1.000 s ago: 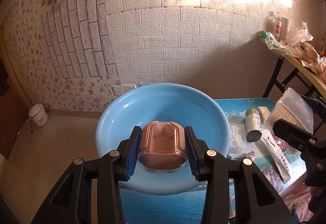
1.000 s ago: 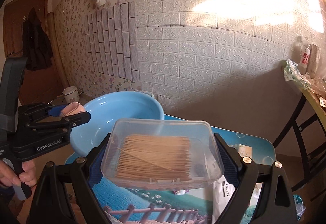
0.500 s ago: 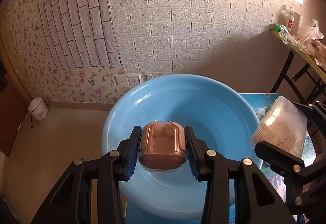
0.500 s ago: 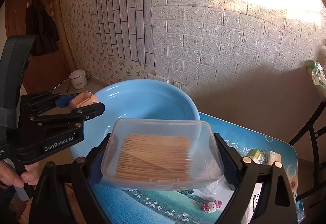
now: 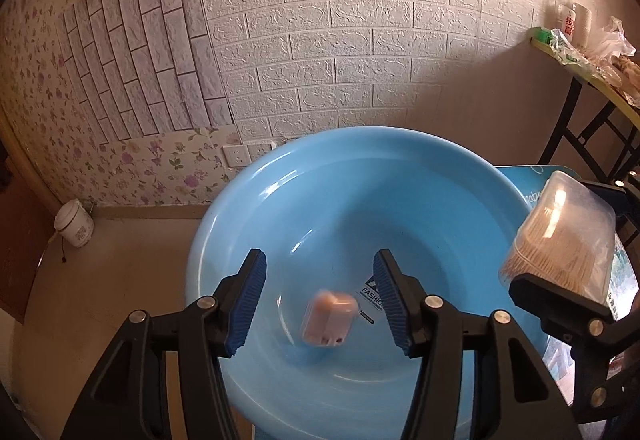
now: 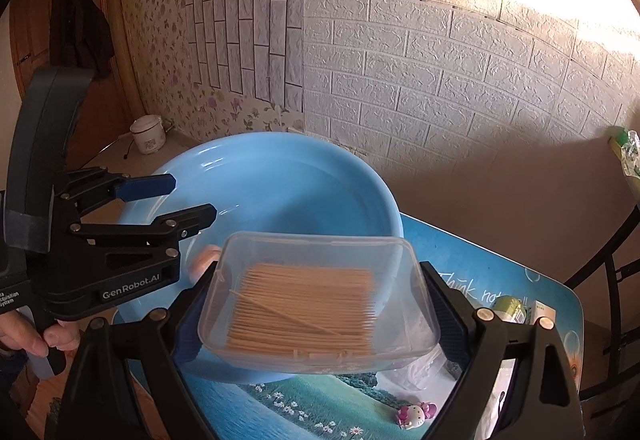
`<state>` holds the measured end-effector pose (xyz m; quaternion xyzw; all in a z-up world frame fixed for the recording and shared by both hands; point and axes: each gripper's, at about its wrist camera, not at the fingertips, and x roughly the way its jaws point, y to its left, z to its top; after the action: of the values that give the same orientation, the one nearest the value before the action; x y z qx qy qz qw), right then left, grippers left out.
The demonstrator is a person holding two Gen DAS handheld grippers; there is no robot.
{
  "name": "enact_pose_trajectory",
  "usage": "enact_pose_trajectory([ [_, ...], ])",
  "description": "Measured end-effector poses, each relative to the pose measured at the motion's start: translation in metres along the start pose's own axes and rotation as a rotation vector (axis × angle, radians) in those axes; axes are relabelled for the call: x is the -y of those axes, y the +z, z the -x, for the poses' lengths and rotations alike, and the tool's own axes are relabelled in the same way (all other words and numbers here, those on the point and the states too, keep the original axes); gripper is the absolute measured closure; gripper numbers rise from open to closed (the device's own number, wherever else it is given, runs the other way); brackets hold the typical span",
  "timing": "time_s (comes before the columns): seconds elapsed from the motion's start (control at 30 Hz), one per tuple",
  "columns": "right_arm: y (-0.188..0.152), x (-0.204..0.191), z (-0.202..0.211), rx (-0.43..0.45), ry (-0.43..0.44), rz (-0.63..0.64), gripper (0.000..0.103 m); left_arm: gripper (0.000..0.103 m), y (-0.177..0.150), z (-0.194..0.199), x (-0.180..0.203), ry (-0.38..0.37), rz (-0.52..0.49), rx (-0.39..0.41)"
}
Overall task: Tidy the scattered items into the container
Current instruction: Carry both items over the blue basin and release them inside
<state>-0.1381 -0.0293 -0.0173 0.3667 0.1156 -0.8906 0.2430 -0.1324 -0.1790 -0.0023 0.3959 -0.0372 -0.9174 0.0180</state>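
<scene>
A large blue basin (image 5: 400, 180) fills the left wrist view and also shows in the right wrist view (image 6: 280, 184). My left gripper (image 5: 320, 300) is open over the basin. A small pink case (image 5: 329, 318), blurred, lies or falls inside the basin between and below its fingers; a sliver of it shows in the right wrist view (image 6: 202, 258). My right gripper (image 6: 316, 304) is shut on a clear box of toothpicks (image 6: 308, 308), held at the basin's right rim. The box also shows in the left wrist view (image 5: 560, 240).
The basin stands on a table with a blue landscape cloth (image 6: 480, 272). On it lie a green can (image 6: 508, 308), a small pink toy (image 6: 414, 414) and plastic packets (image 6: 416, 372). A white brick wall stands behind. A cluttered shelf (image 5: 592, 60) stands at the right.
My left gripper has opened and let go of the pink case, which dropped into the basin. My right gripper has carried the toothpick box closer to the basin.
</scene>
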Motion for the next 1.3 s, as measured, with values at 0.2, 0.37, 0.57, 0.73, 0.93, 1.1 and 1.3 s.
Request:
enact_pose_trajectory([
  [0.2, 0.001, -0.005, -0.008, -0.015, 0.006, 0.010, 0.010, 0.039, -0.001, 0.005, -0.014, -0.005, 0.034, 0.009],
  [0.37, 0.003, -0.015, -0.019, -0.033, 0.011, 0.035, 0.010, 0.036, -0.006, 0.010, -0.028, -0.008, 0.071, 0.016],
  [0.57, 0.012, -0.024, -0.040, -0.058, 0.024, 0.046, 0.010, 0.033, -0.010, 0.012, -0.038, -0.009, 0.100, 0.016],
  [0.73, 0.013, -0.030, -0.055, -0.091, 0.009, 0.054, 0.010, 0.030, -0.012, 0.016, -0.040, -0.015, 0.097, 0.038],
  [0.93, 0.011, -0.033, -0.062, -0.084, 0.000, 0.086, 0.000, 0.026, -0.012, 0.014, -0.044, -0.016, 0.117, 0.032],
  [1.1, 0.012, -0.033, -0.061, -0.069, 0.053, 0.057, 0.000, 0.026, -0.013, 0.014, -0.044, -0.015, 0.122, 0.028],
  [1.3, 0.009, -0.035, -0.057, -0.053, 0.034, 0.064, 0.000, 0.026, -0.013, 0.016, -0.043, -0.018, 0.126, 0.027],
])
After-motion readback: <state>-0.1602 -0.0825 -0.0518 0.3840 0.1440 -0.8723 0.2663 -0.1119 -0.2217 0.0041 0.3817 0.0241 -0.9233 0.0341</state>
